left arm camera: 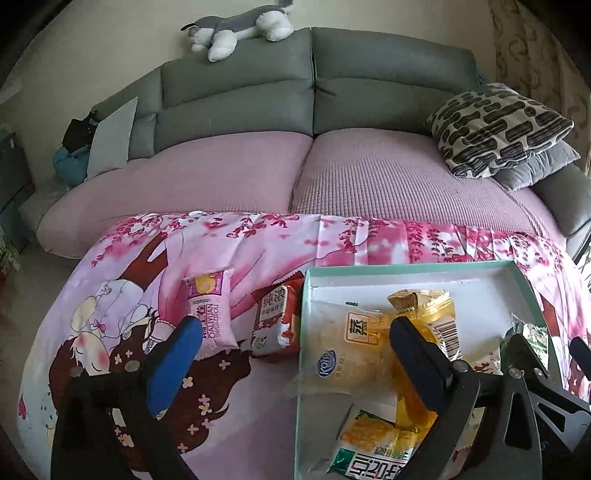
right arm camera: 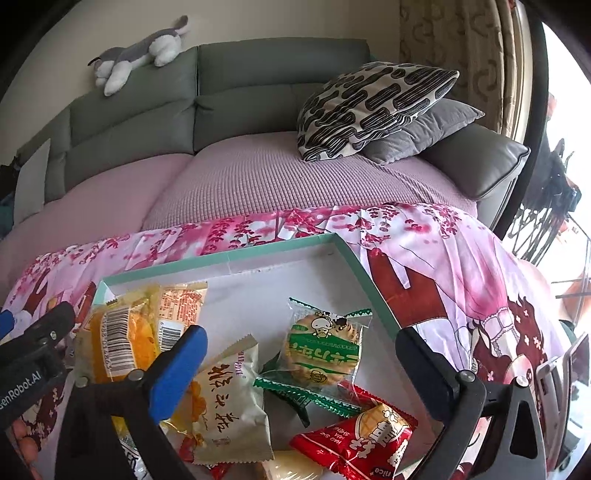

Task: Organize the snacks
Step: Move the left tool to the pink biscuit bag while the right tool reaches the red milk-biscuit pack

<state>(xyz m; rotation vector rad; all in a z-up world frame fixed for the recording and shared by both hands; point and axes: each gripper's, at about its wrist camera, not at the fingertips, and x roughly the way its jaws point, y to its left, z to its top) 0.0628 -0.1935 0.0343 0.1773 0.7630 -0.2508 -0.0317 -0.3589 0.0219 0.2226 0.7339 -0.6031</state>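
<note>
A teal-rimmed white box point(left arm camera: 406, 267) lies on a pink cartoon cloth and holds several snack packs. In the left wrist view a pink pack point(left arm camera: 214, 306) and a red pack point(left arm camera: 277, 317) lie on the cloth left of the box. My left gripper point(left arm camera: 291, 339) is open and empty above them, its right finger over the box's yellow cake packs point(left arm camera: 354, 347). My right gripper point(right arm camera: 299, 354) is open and empty over the box point(right arm camera: 221, 260), above a green cracker pack point(right arm camera: 321, 354), a beige pack point(right arm camera: 225, 398) and a red pack point(right arm camera: 354, 439).
The cloth point(left arm camera: 110, 332) covers a table in front of a grey sofa with a pink cover point(left arm camera: 388, 177). Patterned and grey cushions point(right arm camera: 373, 107) lie at its right end. A plush dog point(left arm camera: 240, 27) rests on the sofa back.
</note>
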